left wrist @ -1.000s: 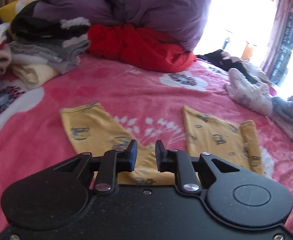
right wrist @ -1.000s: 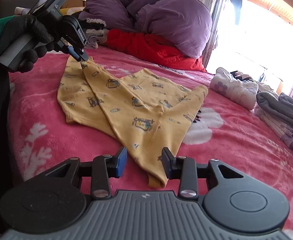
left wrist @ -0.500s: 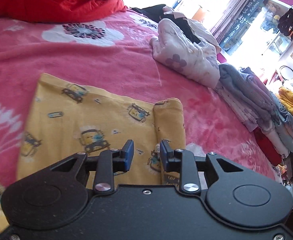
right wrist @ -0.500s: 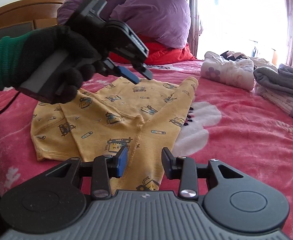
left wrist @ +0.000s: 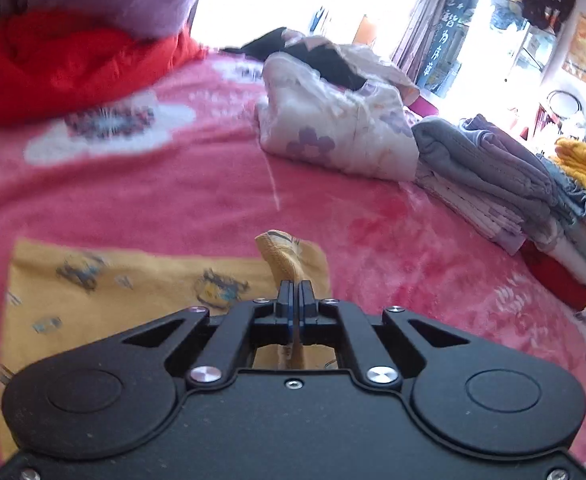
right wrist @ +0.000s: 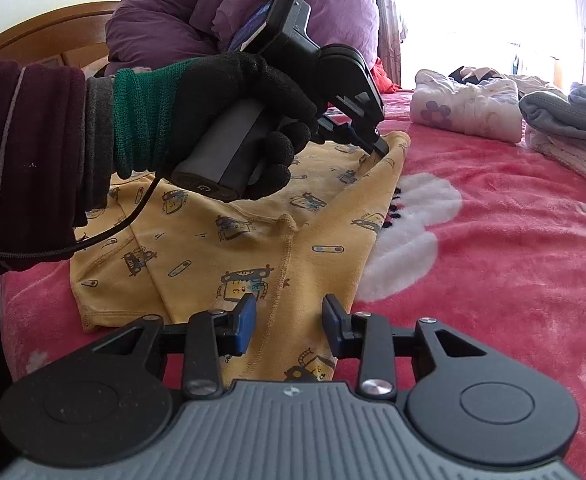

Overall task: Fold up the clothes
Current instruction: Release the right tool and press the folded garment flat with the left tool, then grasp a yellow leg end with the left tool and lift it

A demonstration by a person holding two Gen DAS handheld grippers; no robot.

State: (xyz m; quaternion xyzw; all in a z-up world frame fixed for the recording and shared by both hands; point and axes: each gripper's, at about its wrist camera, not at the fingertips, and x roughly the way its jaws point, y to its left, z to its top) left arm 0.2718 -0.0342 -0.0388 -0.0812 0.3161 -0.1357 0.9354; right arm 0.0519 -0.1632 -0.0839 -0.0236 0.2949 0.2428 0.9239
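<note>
One gripper (left wrist: pixel 294 298) pinching garment (right wrist: pixel 253 236) edge

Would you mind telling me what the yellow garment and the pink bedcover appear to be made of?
Yellow garment: seemingly a thin cotton-type knit, matte, with printed cartoon cars and stitched seams; it creases softly where the left gripper pinches it. Pink bedcover: likely plush fleece, with a fuzzy nap and a slight sheen in the light.

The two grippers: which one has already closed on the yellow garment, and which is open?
The left gripper is shut on the yellow garment, pinching its far edge. The right gripper is open, its fingers apart over the near cloth.
</note>
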